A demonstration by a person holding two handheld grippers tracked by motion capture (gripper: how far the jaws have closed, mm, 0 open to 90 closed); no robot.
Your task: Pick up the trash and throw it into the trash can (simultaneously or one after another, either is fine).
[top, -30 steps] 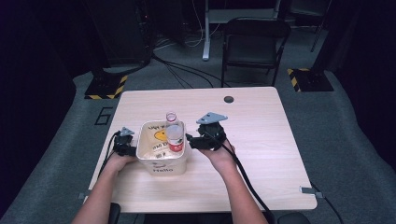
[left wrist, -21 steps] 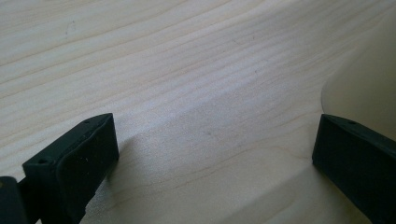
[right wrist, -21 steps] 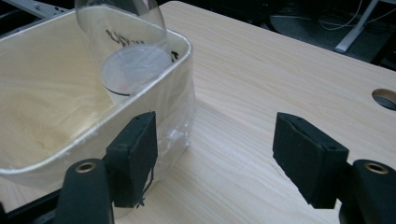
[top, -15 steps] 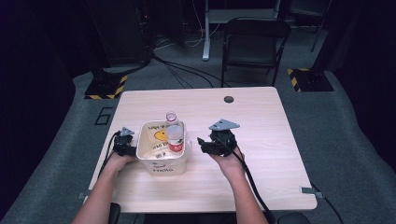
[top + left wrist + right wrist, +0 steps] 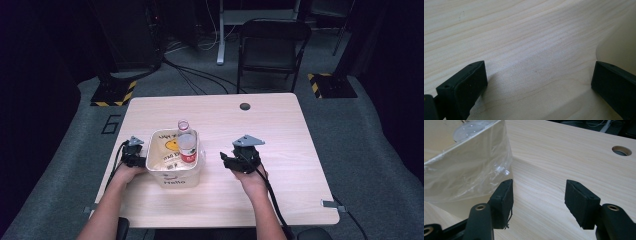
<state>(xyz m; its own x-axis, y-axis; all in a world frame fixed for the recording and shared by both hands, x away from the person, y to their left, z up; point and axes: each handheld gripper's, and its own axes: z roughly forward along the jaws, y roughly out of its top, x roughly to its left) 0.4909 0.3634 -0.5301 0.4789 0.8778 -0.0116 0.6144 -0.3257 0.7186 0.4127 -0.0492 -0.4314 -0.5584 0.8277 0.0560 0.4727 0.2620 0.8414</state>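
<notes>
High view: cream bin [image 5: 172, 162] sits left of centre on the worktop [image 5: 280, 130], close to the near edge. "Hello" is printed on its front wall and a yellow face inside. A clear bottle [image 5: 186, 143] with a red label stands in the bin's right side, neck above the rim.

Left tool [image 5: 134, 156] is at the bin's left wall, touching or just beside it; can't tell which from above. Right tool [image 5: 235, 159] is on bare worktop, apart from the bin's right wall, its grey plate on top.

Left gripper view: jaws of the left tool [image 5: 536, 85] are spread wide with only wood grain between them. The bin's pale curved wall [image 5: 621, 47] sits just past the right-hand jaw, not between the jaws.

Right gripper view: right tool [image 5: 537, 197] is spread, nothing pinched. The bin's wall [image 5: 466, 167] looks translucent up close and is just beside the left-hand jaw. The cable hole [image 5: 621, 150] shows toward the far edge.

Around: a black chair [image 5: 272, 47] stands beyond the far edge, with cables [image 5: 195, 75] on the floor and hazard-striped bases [image 5: 112, 92] at both far corners. Nothing lies between the right tool and the bin.
</notes>
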